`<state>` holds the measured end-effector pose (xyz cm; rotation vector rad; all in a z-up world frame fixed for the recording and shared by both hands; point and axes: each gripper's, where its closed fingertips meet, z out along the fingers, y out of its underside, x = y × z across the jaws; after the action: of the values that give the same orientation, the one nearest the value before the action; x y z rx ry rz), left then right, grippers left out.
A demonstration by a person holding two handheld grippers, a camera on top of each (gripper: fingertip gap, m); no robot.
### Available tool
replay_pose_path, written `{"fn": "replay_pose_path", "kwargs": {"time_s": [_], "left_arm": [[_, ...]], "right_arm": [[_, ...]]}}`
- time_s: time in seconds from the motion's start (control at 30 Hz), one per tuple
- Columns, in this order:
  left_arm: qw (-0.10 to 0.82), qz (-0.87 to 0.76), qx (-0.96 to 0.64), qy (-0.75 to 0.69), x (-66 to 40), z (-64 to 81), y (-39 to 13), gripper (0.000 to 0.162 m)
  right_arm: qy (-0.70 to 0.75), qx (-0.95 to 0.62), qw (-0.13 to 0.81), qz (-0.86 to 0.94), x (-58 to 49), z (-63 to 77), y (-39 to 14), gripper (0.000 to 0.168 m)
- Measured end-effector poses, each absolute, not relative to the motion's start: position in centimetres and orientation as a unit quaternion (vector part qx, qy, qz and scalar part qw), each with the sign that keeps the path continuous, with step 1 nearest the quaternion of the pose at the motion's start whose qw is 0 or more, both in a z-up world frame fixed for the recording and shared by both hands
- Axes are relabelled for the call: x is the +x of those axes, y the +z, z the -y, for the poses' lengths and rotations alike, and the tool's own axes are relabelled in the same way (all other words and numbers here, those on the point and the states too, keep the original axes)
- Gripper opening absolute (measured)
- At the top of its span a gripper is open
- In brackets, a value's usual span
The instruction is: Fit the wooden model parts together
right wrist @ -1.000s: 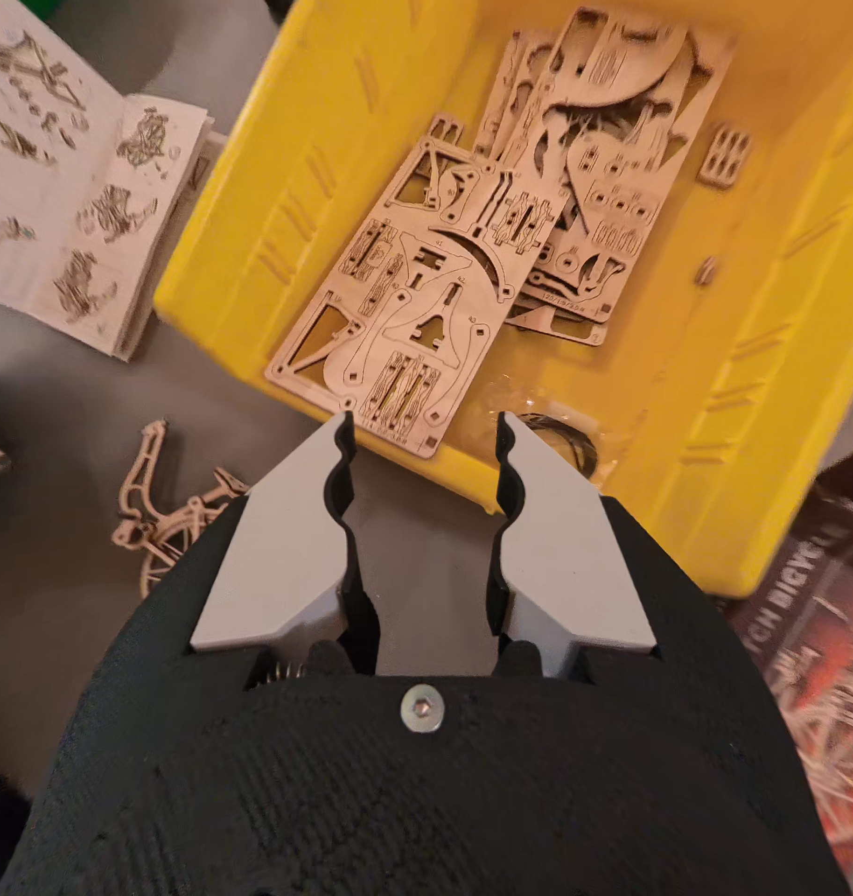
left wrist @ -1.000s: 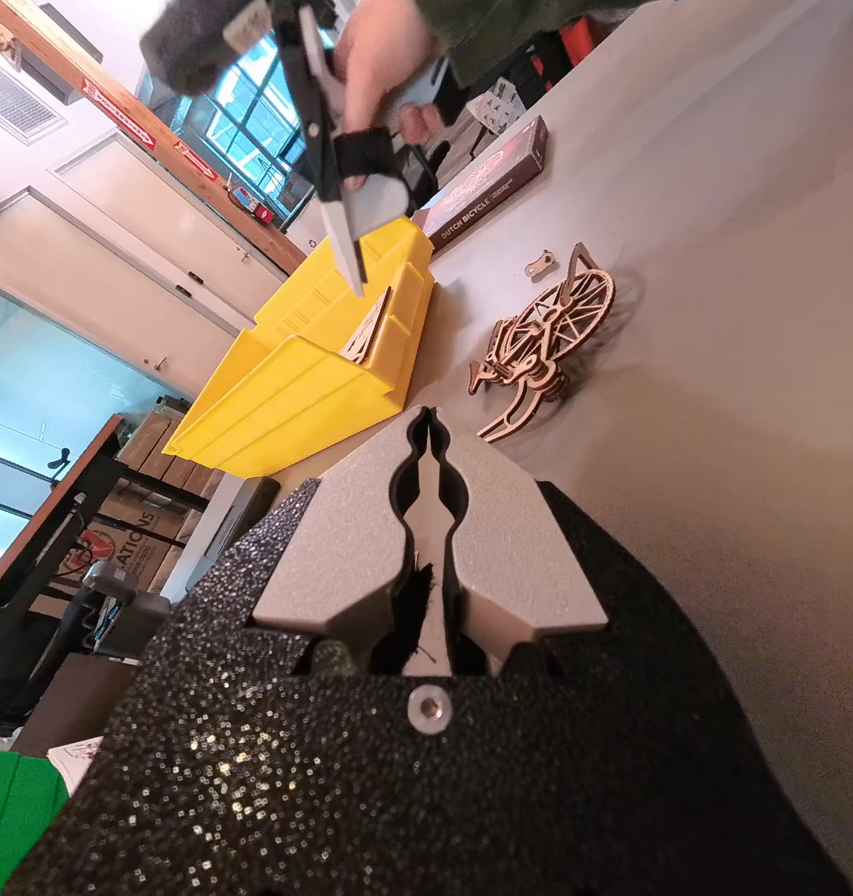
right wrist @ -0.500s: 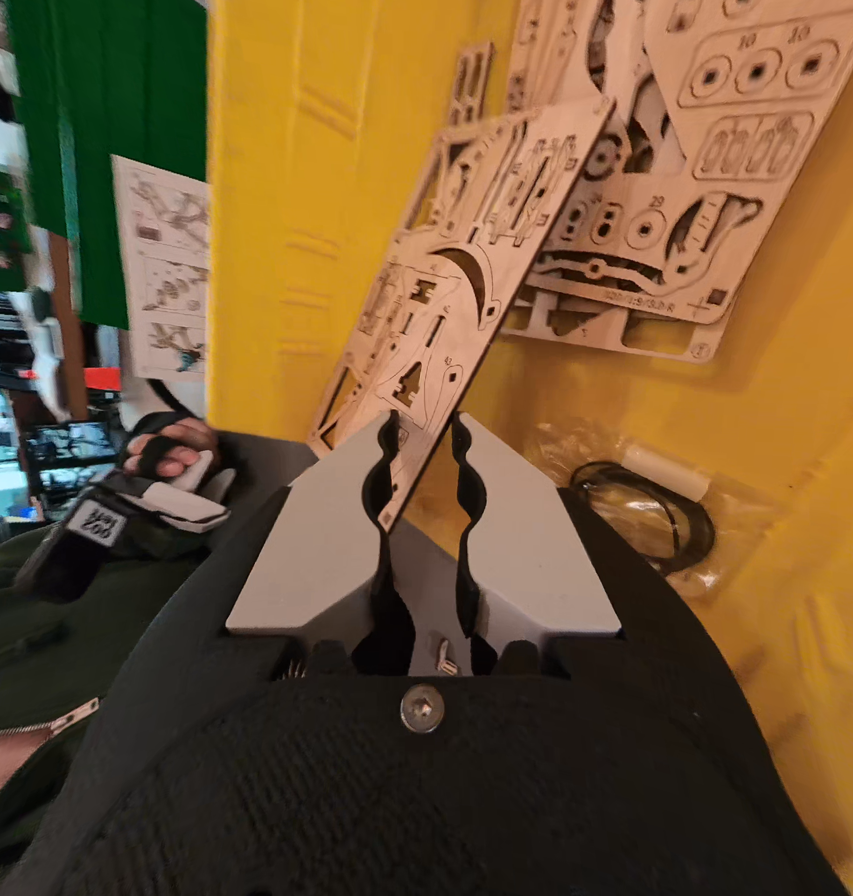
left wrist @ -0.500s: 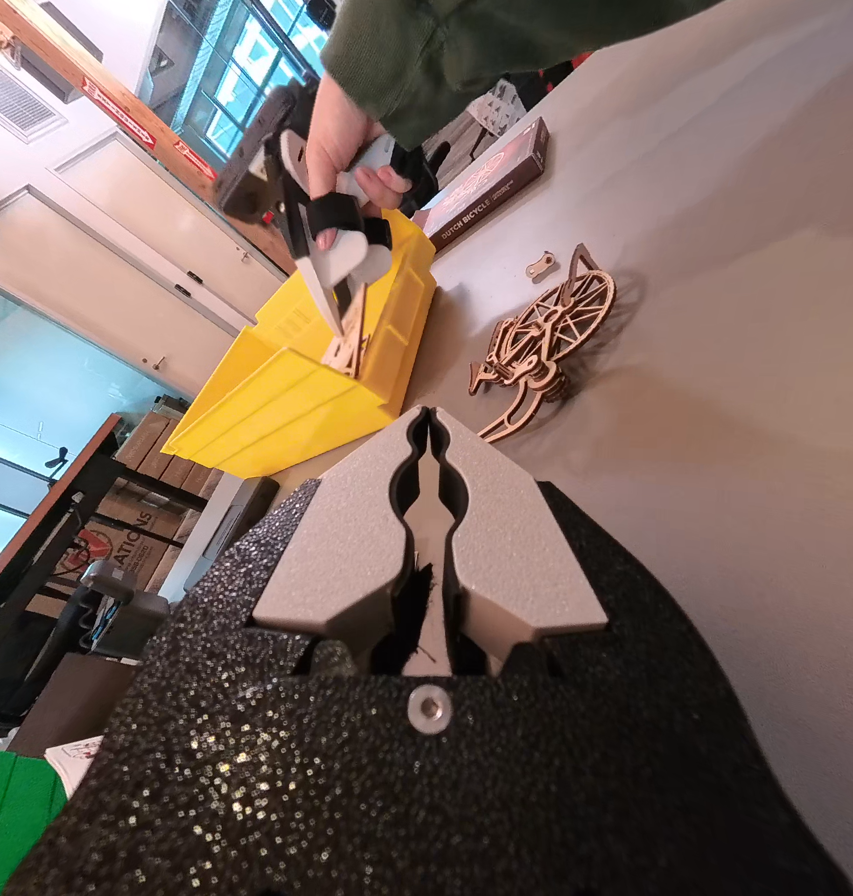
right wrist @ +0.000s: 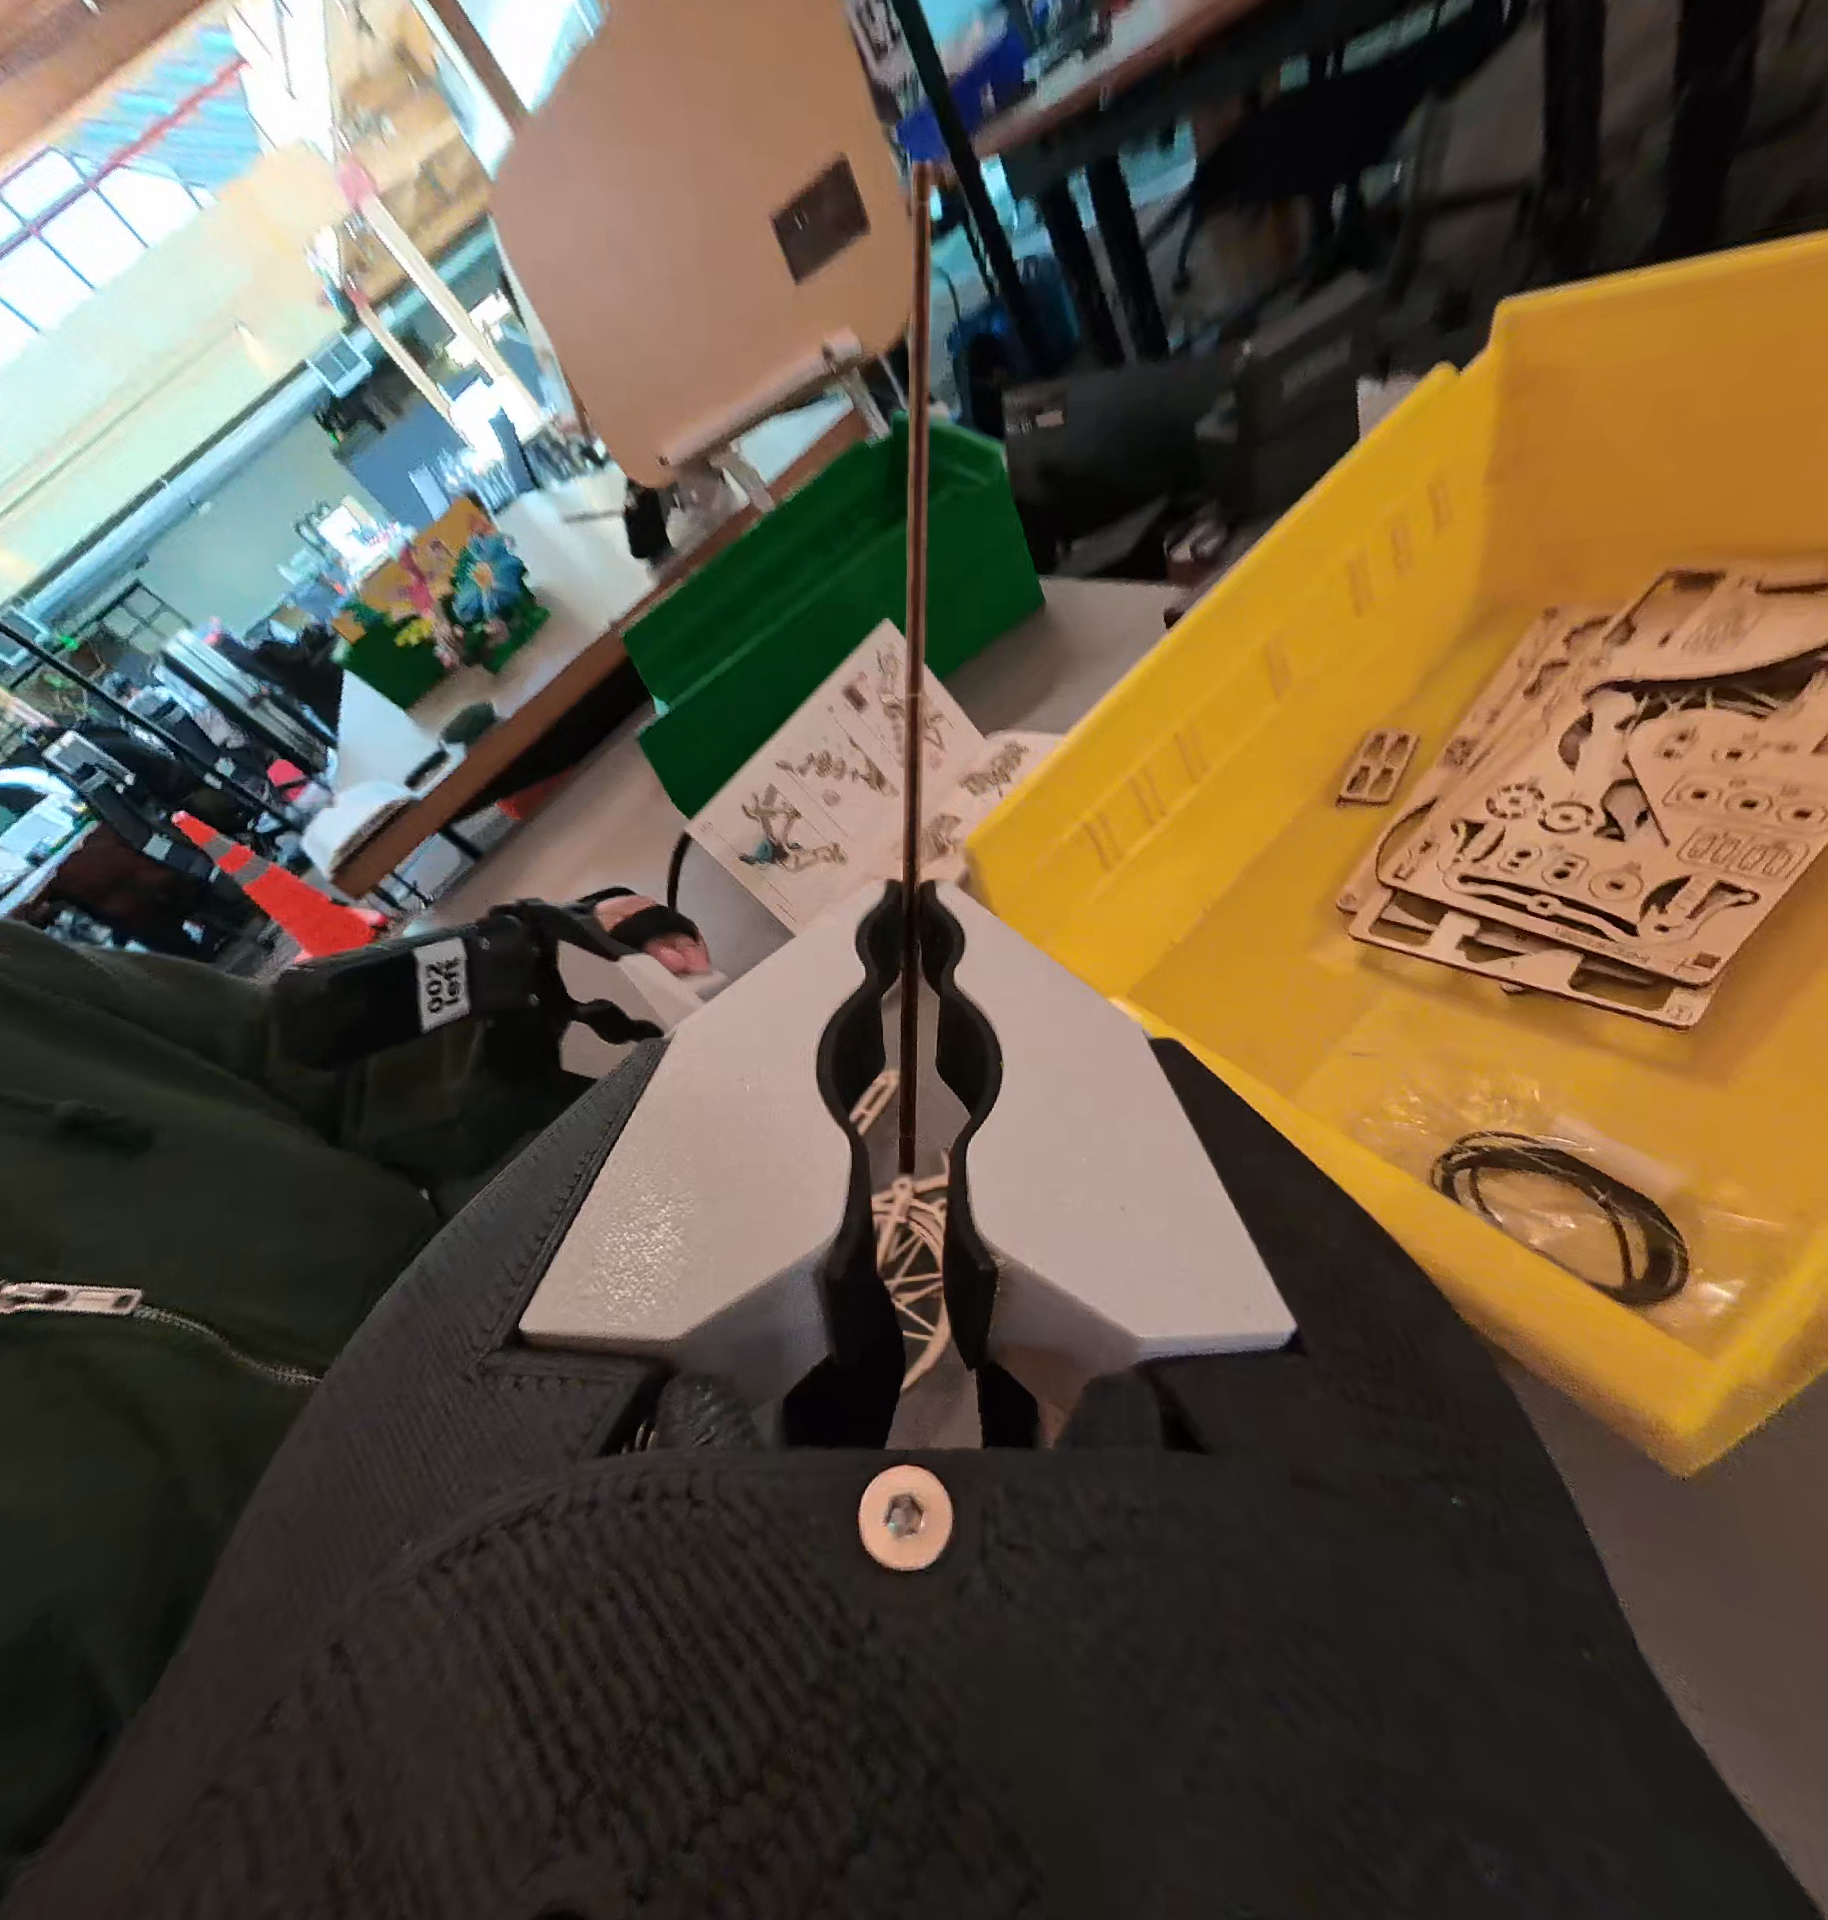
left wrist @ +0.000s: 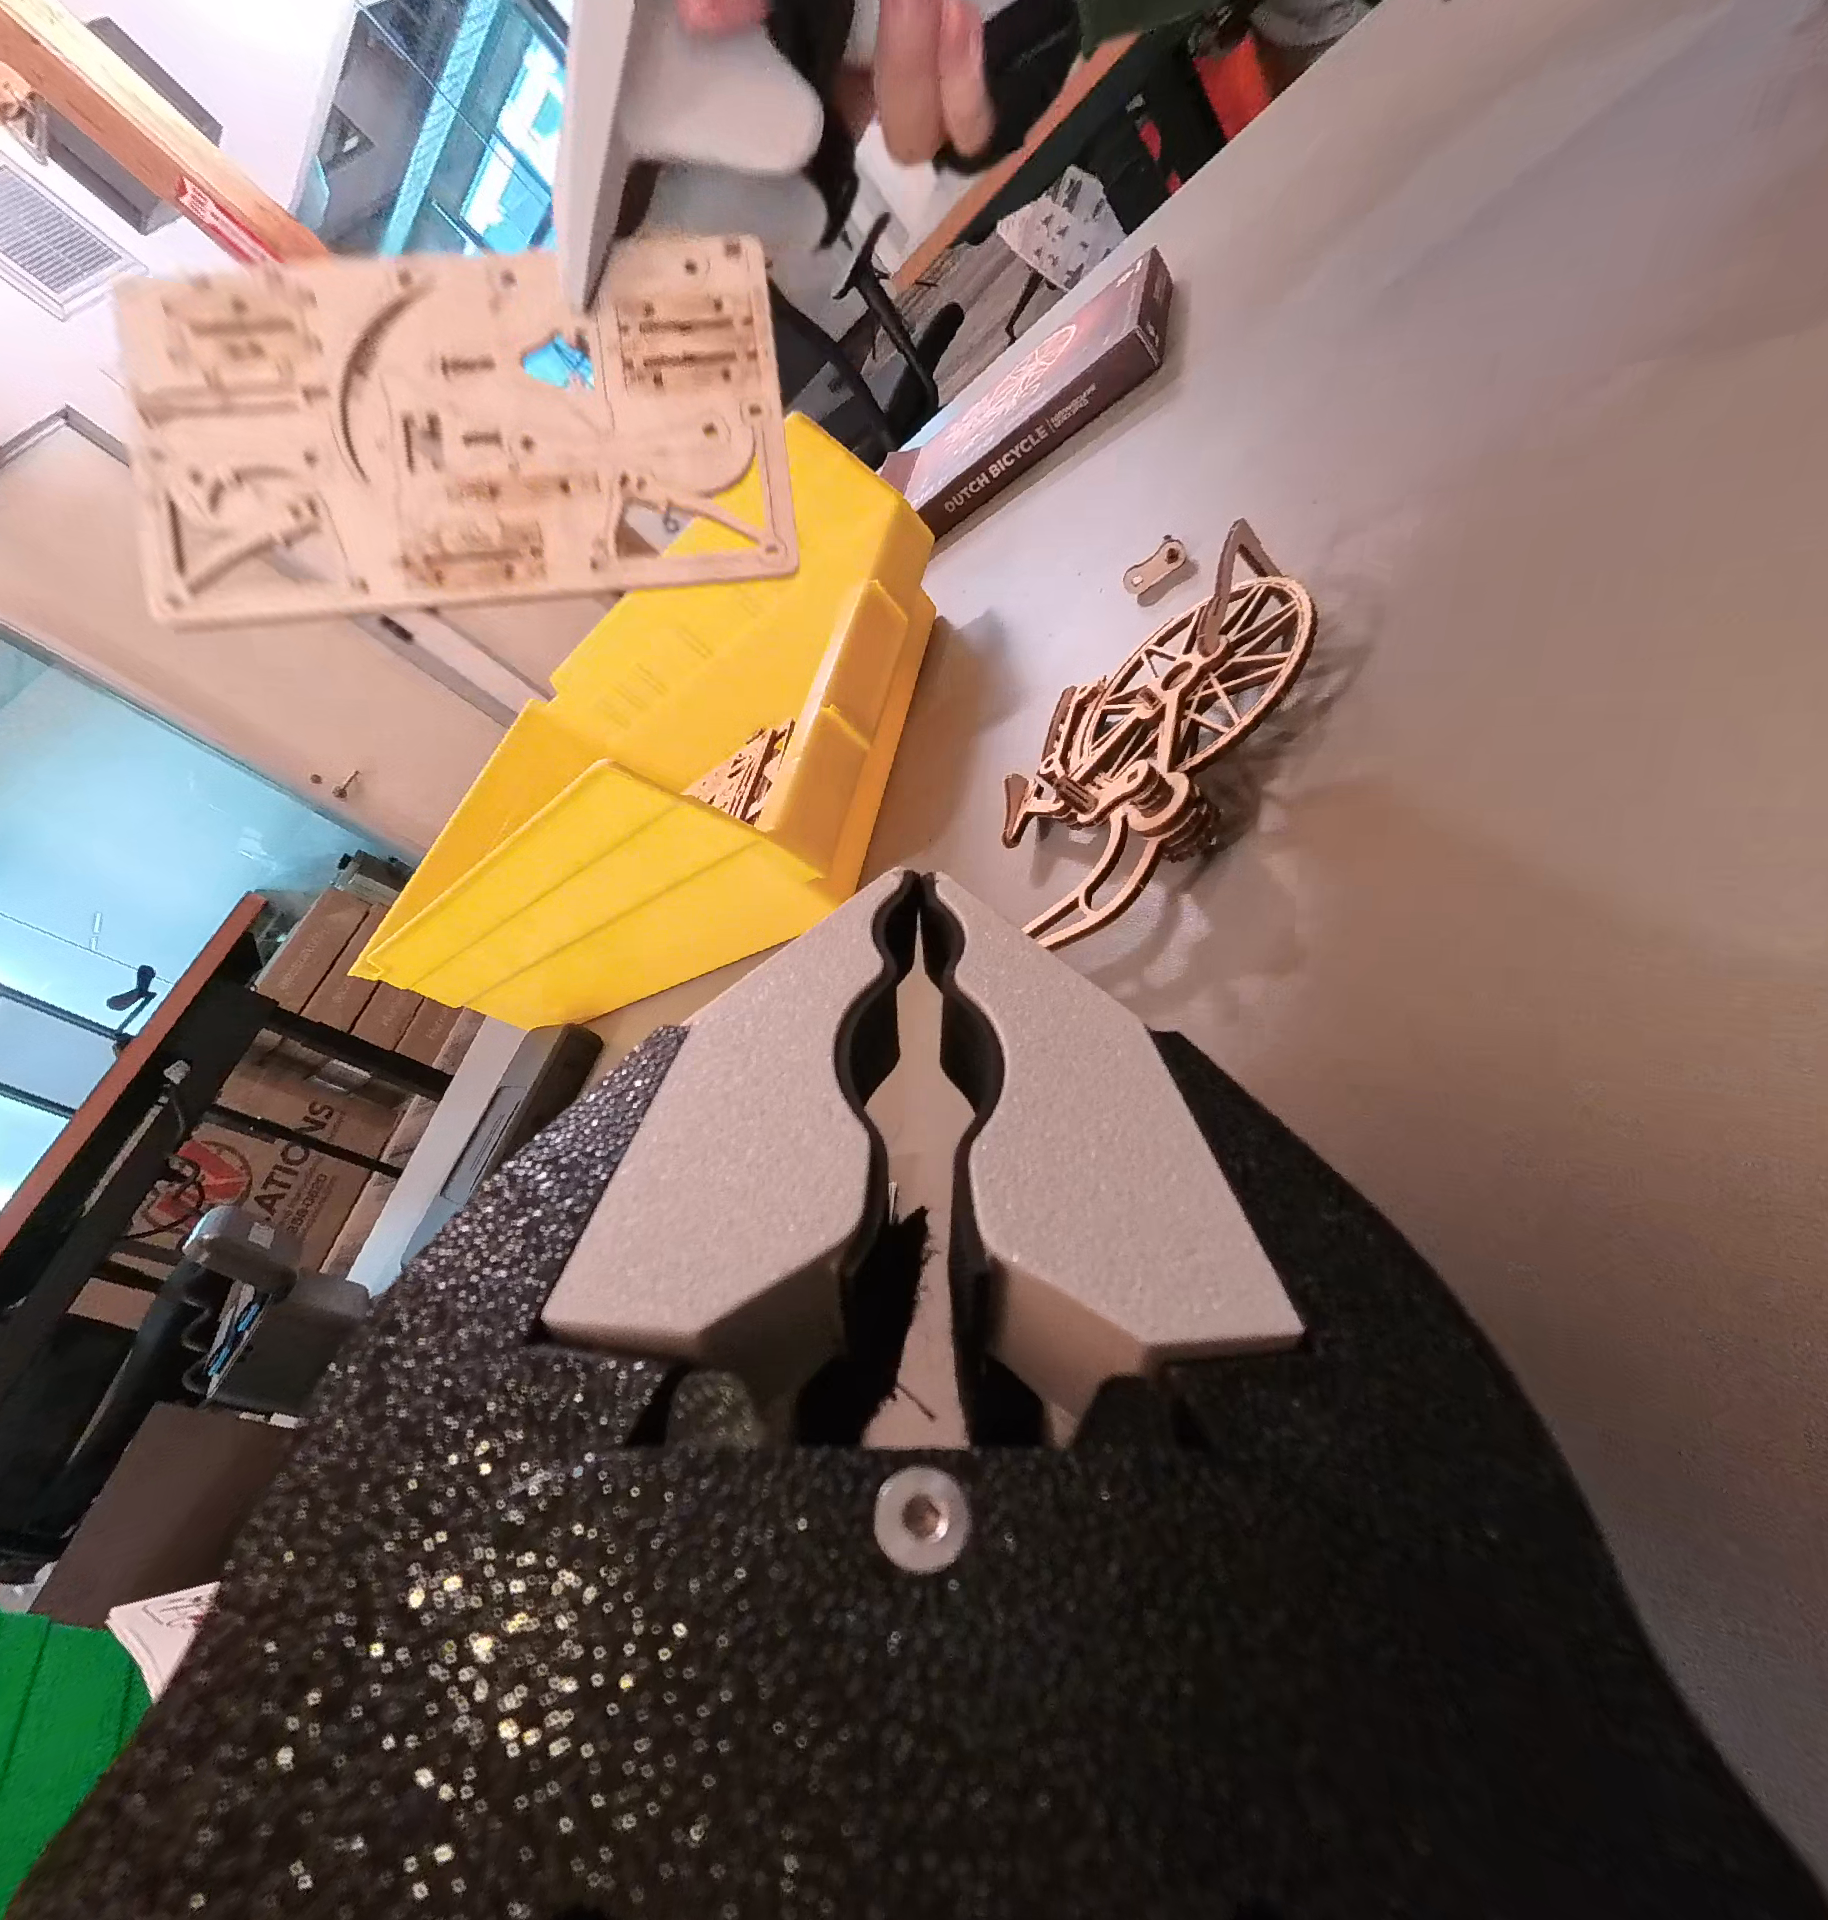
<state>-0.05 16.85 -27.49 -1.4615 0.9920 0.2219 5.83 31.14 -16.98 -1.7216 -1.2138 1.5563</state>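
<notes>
Right tool [right wrist: 912, 914] pinching thin flat wooden sheet [left wrist: 453, 426]

left gripper [left wrist: 918, 894] closed and empty, right gripper [right wrist: 912, 902] raised, clamped

Ahead of the left gripper [left wrist: 915, 894] bare grey table [left wrist: 1512, 727] lies open on its right; the yellow bin [left wrist: 681, 831] blocks its left, the half-built wooden bicycle [left wrist: 1159, 748] lies just ahead, and the held wooden sheet [left wrist: 453, 436] hangs overhead.

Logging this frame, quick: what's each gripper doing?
Left gripper: closed, holding nothing.
Right gripper: closed on the wooden sheet, lifted above the yellow bin.
</notes>
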Motion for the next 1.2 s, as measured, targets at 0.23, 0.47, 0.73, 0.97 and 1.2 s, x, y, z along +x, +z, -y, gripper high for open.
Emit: {"fn": "replay_pose_path", "kwargs": {"time_s": [0.23,0.47,0.73,0.97,1.2], "left_arm": [[0.628,-0.438,-0.635,0.103,0.1,-16.8,-27.5,0.000],[0.628,-0.437,-0.636,0.102,0.1,-16.9,-27.5,0.000],[0.632,-0.434,-0.634,0.104,0.1,-17.1,-27.4,0.000],[0.632,-0.434,-0.634,0.102,0.2,-17.1,-27.4,0.000],[0.631,-0.437,-0.634,0.093,0.7,-17.3,-27.4,0.000]], "right_arm": [[0.620,-0.586,0.316,0.415,7.5,-28.4,-14.1,0.001],[0.647,-0.561,0.344,0.386,8.4,-27.2,-12.9,0.001],[0.659,-0.564,0.328,0.374,7.8,-26.9,-13.4,0.001],[0.670,-0.557,0.316,0.376,6.8,-26.1,-13.4,0.001],[0.663,-0.551,0.293,0.414,3.5,-25.0,-12.4,0.000]]}}
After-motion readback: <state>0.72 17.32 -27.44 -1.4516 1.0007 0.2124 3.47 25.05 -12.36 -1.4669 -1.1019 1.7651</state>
